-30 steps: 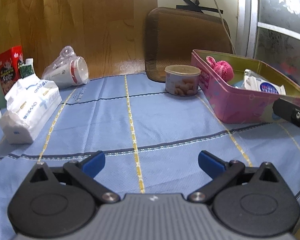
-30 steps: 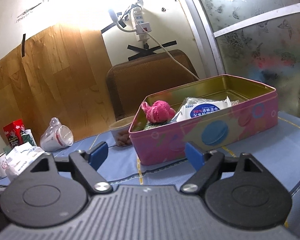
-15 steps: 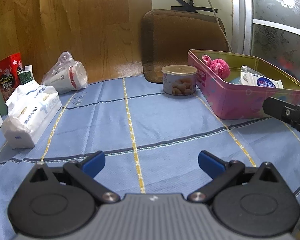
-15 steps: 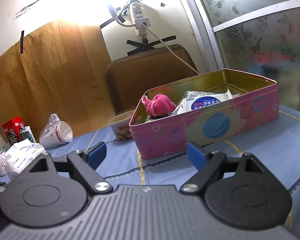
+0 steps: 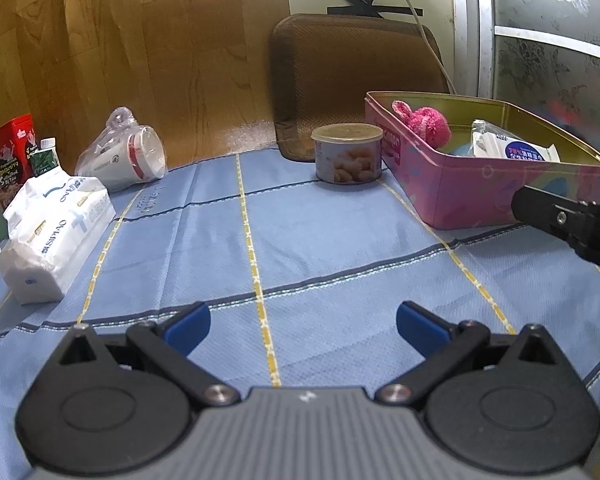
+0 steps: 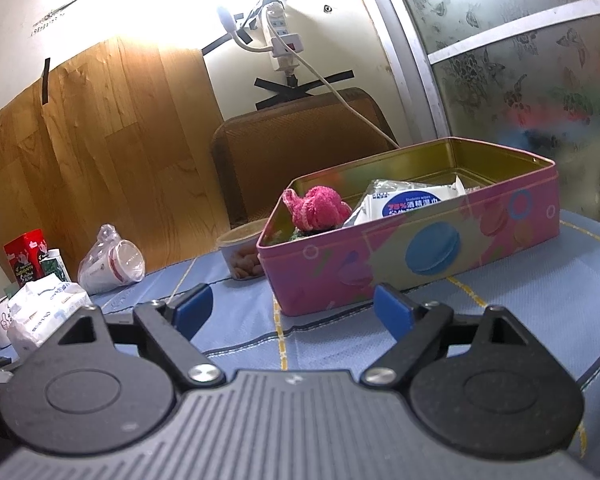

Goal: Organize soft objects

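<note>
1. The left gripper [image 5: 303, 326] sits low over the blue tablecloth [image 5: 308, 236], its blue-padded fingers [image 5: 186, 326] spread wide with nothing but cloth between them.
2. The right gripper [image 6: 292, 310] is likewise spread wide and holds nothing; its blue pads [image 6: 392, 312] frame bare cloth just short of the pink tin [image 6: 412, 256].
3. From the left wrist view, part of the right gripper's black body juts in at the right edge, in front of the tin's near wall (whether it touches the tin cannot be told).
4. The tissue pack [image 5: 56, 228], a soft white bundle, lies on the cloth well to the left of the left gripper's fingers and ahead of them, apart from both grippers.
5. The pink tin stands open on the cloth, ahead and to the right of the left fingers and straight ahead of the right fingers.
6. Inside the tin, the pink knitted toy [image 6: 316, 210] rests at the left end, and the wet-wipes packet [image 6: 410, 202] leans beside it toward the middle.
7. A round snack can [image 5: 348, 154] stands just beside the tin's far left corner.
8. Farther left, a bagged stack of paper cups [image 5: 126, 158] lies on its side near the wooden wall panel [image 5: 140, 60].
9. A red box [image 5: 6, 158] stands at the far left, behind the tissue pack.
10. A brown cushion [image 5: 356, 76] leans upright against the wall behind the can.
</note>
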Tool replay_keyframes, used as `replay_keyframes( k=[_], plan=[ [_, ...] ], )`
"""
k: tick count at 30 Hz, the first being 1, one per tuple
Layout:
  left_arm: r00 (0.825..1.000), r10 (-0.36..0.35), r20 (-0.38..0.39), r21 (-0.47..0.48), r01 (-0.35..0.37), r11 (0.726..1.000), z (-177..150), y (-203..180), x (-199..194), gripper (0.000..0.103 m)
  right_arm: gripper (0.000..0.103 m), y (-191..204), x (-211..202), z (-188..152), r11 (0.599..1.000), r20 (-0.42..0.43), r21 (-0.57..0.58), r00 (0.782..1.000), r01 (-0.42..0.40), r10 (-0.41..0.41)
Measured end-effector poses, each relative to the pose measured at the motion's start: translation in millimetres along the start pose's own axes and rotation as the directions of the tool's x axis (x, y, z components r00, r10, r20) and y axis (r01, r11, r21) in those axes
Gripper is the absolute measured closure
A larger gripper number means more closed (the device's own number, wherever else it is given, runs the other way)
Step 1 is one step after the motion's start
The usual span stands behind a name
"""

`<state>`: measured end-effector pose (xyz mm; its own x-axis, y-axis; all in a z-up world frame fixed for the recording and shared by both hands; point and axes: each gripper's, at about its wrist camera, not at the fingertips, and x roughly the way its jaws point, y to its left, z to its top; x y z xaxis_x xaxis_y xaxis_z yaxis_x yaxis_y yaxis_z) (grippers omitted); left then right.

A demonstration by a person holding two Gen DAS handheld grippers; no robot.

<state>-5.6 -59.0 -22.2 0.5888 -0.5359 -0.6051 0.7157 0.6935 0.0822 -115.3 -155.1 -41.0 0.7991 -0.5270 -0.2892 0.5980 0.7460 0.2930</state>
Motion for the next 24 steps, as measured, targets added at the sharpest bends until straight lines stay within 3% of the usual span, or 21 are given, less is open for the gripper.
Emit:
replay_keyframes(
  k=[9,24],
  plan=[
    [1.0,-0.004,-0.005,0.045,0.005,0.999,-0.3,-7.4,1.0,0.0,0.013,-0.2,0.7,-0.3,1.0,0.0,0.0,1.0,0.001,-0.001],
    [1.0,-0.01,-0.021,0.038,0.01,0.999,0.3,-6.5,3.8,0.0,0.013,-0.6,2.6,-1.1,1.0,-0.002,-0.008,1.0,0.002,-0.002]
  ],
)
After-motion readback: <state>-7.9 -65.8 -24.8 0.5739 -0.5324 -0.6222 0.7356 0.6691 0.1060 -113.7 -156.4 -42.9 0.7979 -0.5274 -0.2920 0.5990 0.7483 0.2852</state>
